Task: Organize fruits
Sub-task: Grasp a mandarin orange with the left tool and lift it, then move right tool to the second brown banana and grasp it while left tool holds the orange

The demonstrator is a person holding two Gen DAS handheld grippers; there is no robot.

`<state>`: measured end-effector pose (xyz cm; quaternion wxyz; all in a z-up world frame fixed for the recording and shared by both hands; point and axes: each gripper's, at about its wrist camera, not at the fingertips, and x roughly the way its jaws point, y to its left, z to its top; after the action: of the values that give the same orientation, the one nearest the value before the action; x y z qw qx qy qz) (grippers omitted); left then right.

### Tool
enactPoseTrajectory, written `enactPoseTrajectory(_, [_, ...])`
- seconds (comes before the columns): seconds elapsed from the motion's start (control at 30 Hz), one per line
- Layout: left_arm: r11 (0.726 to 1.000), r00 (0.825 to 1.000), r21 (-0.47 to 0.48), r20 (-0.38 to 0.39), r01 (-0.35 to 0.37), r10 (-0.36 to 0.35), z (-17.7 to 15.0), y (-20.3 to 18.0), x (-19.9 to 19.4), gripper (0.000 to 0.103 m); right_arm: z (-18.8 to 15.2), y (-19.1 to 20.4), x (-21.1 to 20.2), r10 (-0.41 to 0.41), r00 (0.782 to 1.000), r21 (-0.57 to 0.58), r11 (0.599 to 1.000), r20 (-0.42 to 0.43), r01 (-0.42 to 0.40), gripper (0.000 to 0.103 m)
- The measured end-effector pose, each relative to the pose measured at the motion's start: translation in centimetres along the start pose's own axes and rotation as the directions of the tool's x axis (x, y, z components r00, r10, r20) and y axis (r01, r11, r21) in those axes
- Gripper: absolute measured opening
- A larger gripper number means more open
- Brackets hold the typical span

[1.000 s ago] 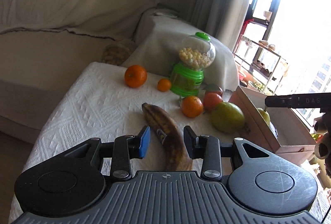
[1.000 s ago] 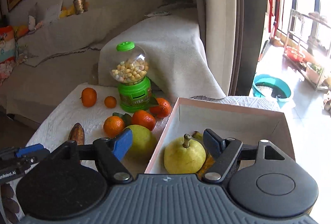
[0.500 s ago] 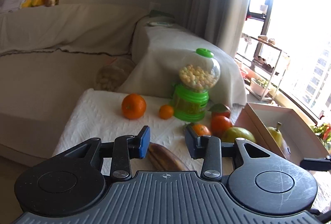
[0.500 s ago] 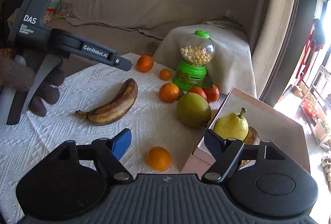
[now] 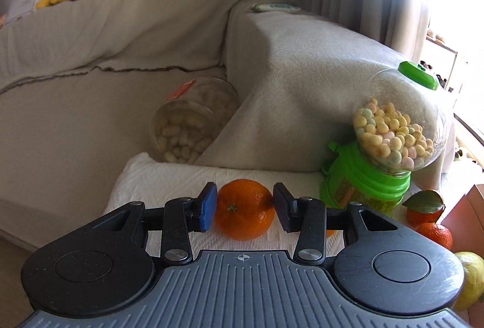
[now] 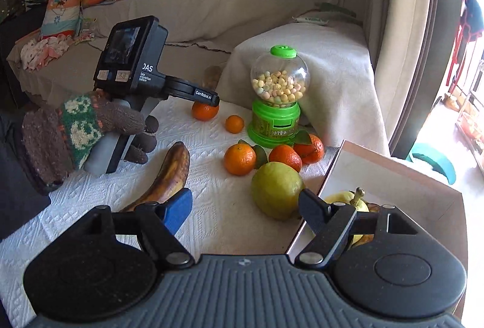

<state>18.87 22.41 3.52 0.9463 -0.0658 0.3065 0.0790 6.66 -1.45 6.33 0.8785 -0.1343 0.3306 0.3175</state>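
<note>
Through my left wrist camera, my left gripper [image 5: 245, 211] has its jaws spread on either side of a large orange [image 5: 245, 209] that sits on the white-clothed tabletop [image 5: 169, 179]; both pads sit just beside its skin, and I cannot tell whether they touch it. To the right stands a green candy dispenser [image 5: 384, 146], with two leafy tangerines [image 5: 429, 222] and the edge of a yellow-green pear [image 5: 472, 279] beyond it. A jar of pale nuts [image 5: 190, 122] lies on the covered sofa [image 5: 106, 55] behind.

Through my right wrist camera, my right gripper [image 6: 245, 213] hangs above the tabletop [image 6: 211, 207] with its jaws wide apart and nothing between them. My gloved left hand [image 6: 81, 131] holds the left gripper [image 6: 208, 99] at the large orange [image 6: 205, 111] near the far edge. A small tangerine [image 6: 234, 124] sits beside the candy dispenser [image 6: 276, 104]. Nearer lie a browned banana [image 6: 166, 176], three tangerines [image 6: 272, 157] and the big pear [image 6: 276, 190], which rests just beside the open cardboard box [image 6: 393, 170]. Inside the box is a yellow pear [image 6: 348, 201], partly hidden behind my right finger.
</note>
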Motion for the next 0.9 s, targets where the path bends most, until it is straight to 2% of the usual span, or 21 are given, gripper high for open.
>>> enactPoseTrajectory(0.13, [1.0,1.0,0.005,0.011,0.023,-0.023,0.2,0.4,0.6,0.049,3.6,-1.7,3.2,0.033,0.998,0.134,0.991,-0.059,-0.025,0.078])
enactPoseTrajectory(0.2, [0.999,0.999,-0.008,-0.003,0.034,-0.034,0.4,0.7,1.0,0.057,5.3,-2.0,5.2,0.048,0.995,0.204,0.978,-0.089,-0.029,0.078])
enactPoseTrajectory(0.27, [0.998,0.998,-0.02,-0.028,0.056,-0.056,0.4,1.1,1.5,0.059,6.4,-1.9,7.0,0.039,0.993,0.244,0.97,-0.108,-0.011,0.077])
enactPoseTrajectory(0.37, [0.994,0.991,-0.027,-0.078,0.105,-0.106,-0.2,1.6,2.2,0.055,7.7,-0.7,10.3,0.021,0.99,0.249,0.968,-0.142,0.016,0.066])
enactPoseTrajectory(0.4, [0.992,0.989,-0.029,-0.074,0.125,-0.127,-0.6,2.0,2.0,0.054,7.9,-0.4,11.1,0.021,0.988,0.25,0.968,-0.151,0.018,0.06])
enactPoseTrajectory(0.57, [0.978,0.978,-0.048,-0.026,0.205,-0.206,-3.1,4.9,-1.4,0.053,8.9,0.4,14.4,0.04,0.989,0.319,0.948,-0.142,0.007,0.055])
enactPoseTrajectory(0.67, [0.971,0.973,-0.072,-0.01,0.228,-0.23,-4.6,6.4,-3.9,0.053,9.2,1.0,16.8,0.021,0.989,0.346,0.938,-0.147,0.031,0.054])
enactPoseTrajectory(0.7, [0.967,0.971,-0.083,0.001,0.239,-0.24,-5.1,6.7,-5.0,0.053,9.3,1.4,17.6,0.012,0.988,0.345,0.937,-0.156,0.043,0.051])
enactPoseTrajectory(0.87, [0.946,0.952,-0.107,0.043,0.306,-0.303,-6.7,6.8,-9.5,0.053,9.6,3.1,20.7,-0.112,0.974,0.284,0.944,-0.198,0.166,0.042])
enactPoseTrajectory(0.9, [0.942,0.948,-0.107,0.048,0.317,-0.313,-7.0,6.5,-10.3,0.053,9.5,3.1,20.9,-0.122,0.972,0.277,0.945,-0.202,0.176,0.032])
